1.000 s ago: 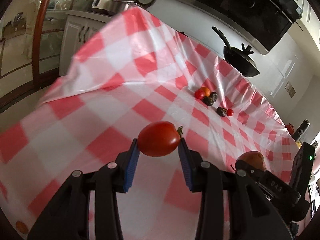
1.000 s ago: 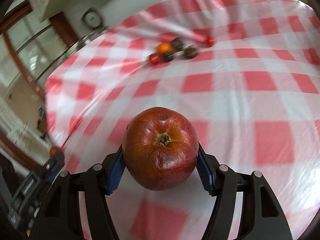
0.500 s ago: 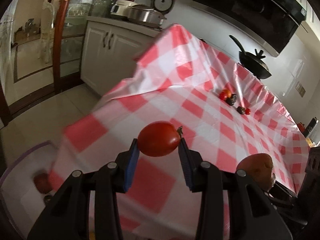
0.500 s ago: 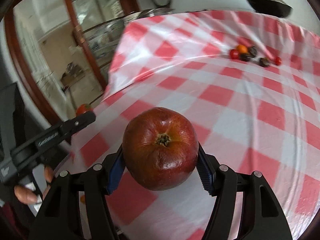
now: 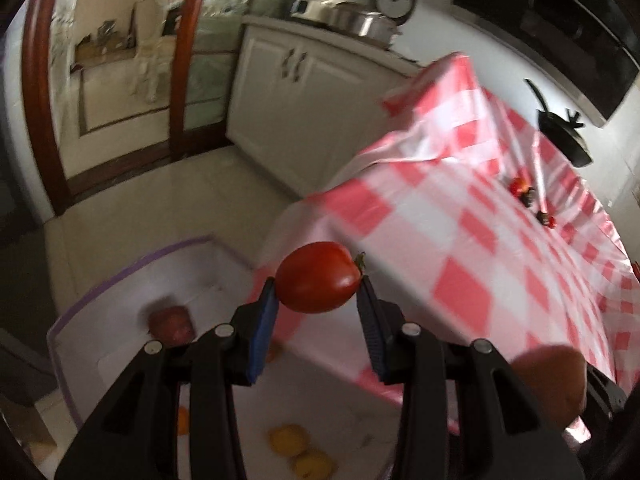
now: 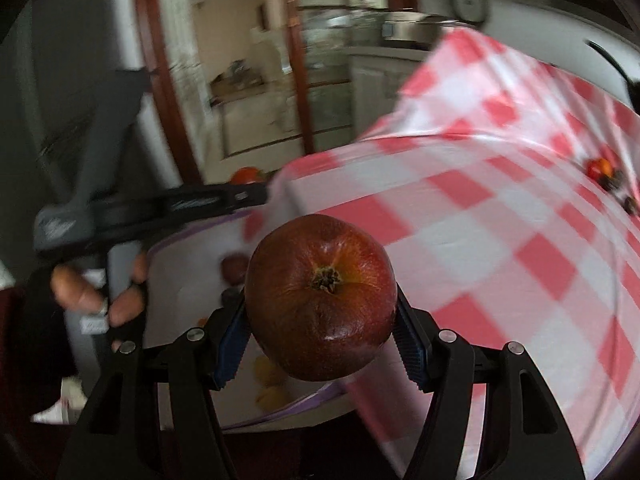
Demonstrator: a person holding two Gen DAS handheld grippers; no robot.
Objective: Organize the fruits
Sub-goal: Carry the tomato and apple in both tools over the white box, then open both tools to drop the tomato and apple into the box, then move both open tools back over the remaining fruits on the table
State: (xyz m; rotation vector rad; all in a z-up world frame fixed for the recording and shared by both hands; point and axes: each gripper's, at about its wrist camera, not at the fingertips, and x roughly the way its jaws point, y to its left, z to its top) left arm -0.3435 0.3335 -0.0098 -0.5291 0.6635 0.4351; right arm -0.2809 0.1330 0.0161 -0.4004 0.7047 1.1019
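My left gripper is shut on a small red tomato, held in the air past the table's corner, above a white bin with a purple rim. My right gripper is shut on a large dark-red apple, its blossom end facing the camera, also over the white bin. Inside the bin lie a red apple and yellow fruits. Several small fruits remain far off on the red-checked tablecloth.
The bin stands on the floor beside the table's draped corner. A person's gloved hand holds the left gripper's handle, seen in the right wrist view. White cabinets, a glass door and a black pan are behind.
Both grippers have swung left off the table with their fruits still held. The floor and the white bin have come into view below them, and the fruits on the cloth have receded to the right.
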